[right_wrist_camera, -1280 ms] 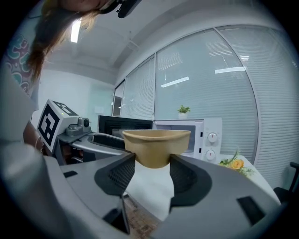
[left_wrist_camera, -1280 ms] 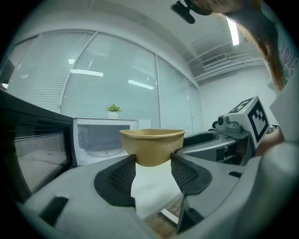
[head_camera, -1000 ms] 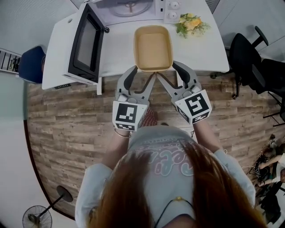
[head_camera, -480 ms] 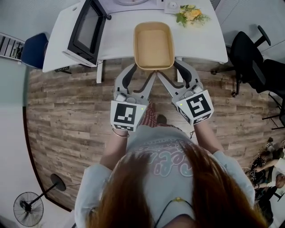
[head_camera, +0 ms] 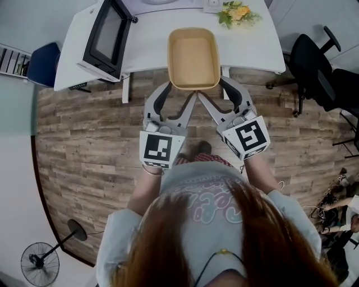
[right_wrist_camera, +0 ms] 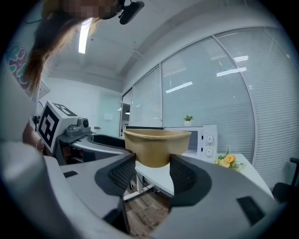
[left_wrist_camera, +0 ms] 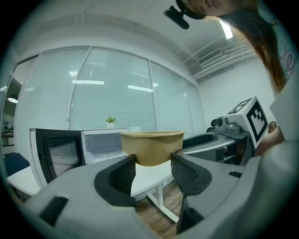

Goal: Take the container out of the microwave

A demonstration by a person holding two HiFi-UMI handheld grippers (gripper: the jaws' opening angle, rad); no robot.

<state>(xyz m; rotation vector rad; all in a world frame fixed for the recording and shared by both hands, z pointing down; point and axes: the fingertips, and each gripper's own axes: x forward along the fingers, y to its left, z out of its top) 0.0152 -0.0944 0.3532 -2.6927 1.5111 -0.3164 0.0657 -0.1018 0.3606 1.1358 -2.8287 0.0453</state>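
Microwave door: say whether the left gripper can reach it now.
Probably not: the left gripper, with the right gripper, is shut on the container. Otherwise nothing blocks the way to the open microwave door.

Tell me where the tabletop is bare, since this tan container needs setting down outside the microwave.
The white table is bare between the open microwave door and the flowers: a strip left of the held container, and a wider patch right of it up to the table's edge. The left end is crowded by the door.
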